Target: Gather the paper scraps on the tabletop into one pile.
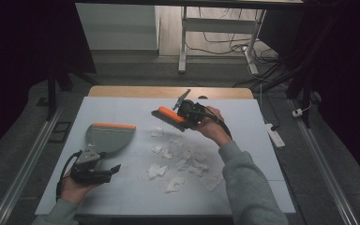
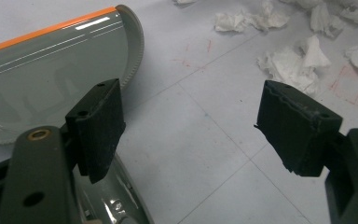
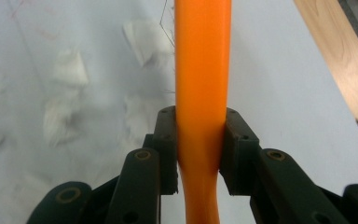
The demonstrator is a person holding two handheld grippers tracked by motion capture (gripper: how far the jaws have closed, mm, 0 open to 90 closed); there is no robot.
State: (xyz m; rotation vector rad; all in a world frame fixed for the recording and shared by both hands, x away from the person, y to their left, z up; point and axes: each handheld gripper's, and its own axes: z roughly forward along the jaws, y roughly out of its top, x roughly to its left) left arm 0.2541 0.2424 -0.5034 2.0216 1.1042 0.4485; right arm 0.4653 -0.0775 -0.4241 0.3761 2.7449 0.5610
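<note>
The right gripper (image 1: 186,114) sat just above the centre of the high view, its fingers (image 3: 165,140) clamped on the orange handle of a brush (image 1: 168,117). In the right gripper view that handle (image 3: 203,84) ran straight up the frame from between the fingers, so the brush's long axis lay in line with the gripper. The brush head hung at the upper edge of the scattered paper scraps (image 1: 183,164), which lay across the middle of the table (image 1: 262,140).

The left gripper (image 1: 104,172) rested at the lower left of the high view with its fingers (image 2: 98,126) spread wide and holding nothing. The grey dustpan (image 1: 108,137), orange along its far edge, lay flat just above it, with its handle (image 2: 116,205) passing under the left finger in the left gripper view.

The scraps lay between brush and dustpan, so a sweep would probably run from upper centre toward lower left. The left gripper was much the nearer to the dustpan handle.
</note>
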